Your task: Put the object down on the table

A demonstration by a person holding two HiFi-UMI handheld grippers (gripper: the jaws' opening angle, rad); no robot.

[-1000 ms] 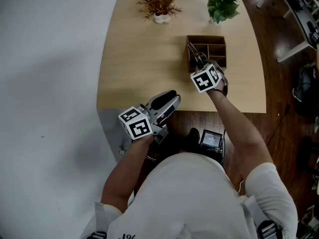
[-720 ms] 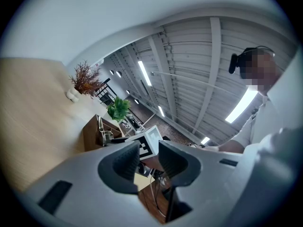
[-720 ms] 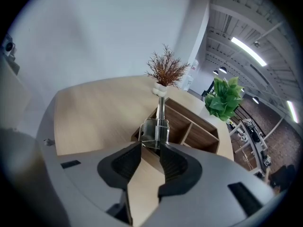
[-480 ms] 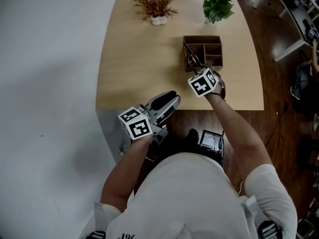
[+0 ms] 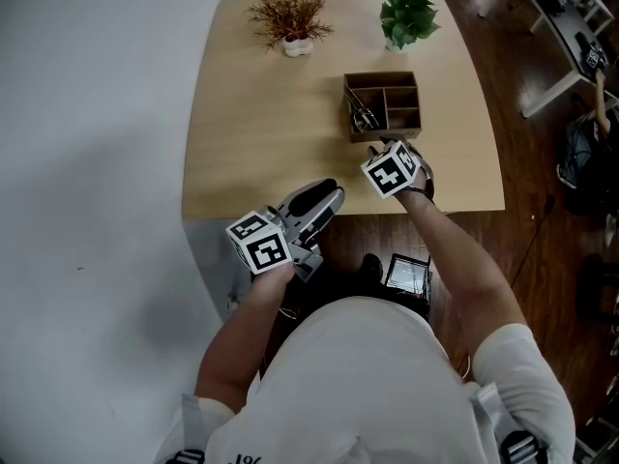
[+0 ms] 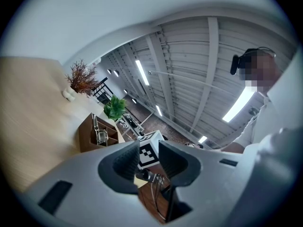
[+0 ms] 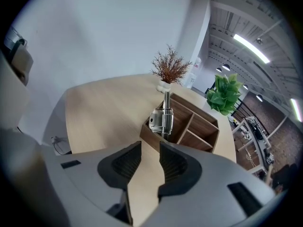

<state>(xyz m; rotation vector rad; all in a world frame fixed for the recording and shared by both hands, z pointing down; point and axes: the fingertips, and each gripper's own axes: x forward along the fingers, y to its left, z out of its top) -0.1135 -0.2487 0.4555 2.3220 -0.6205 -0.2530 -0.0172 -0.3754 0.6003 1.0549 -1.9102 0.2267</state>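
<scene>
grey left gripper (image 5: 327,191) lies flat by the table (image 5: 251,133) edge, jaws apart, empty. the right gripper (image 5: 381,149) tips down, jaws just been opening, empty. the metal tool (image 5: 362,114) stands in the wooden box (image 5: 419,95), left part.

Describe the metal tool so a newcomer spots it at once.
On the light wooden table stands a dark brown divided box. The tool leans in its long compartment. It is the only shiny metal thing there, and the other compartments look empty.
</scene>
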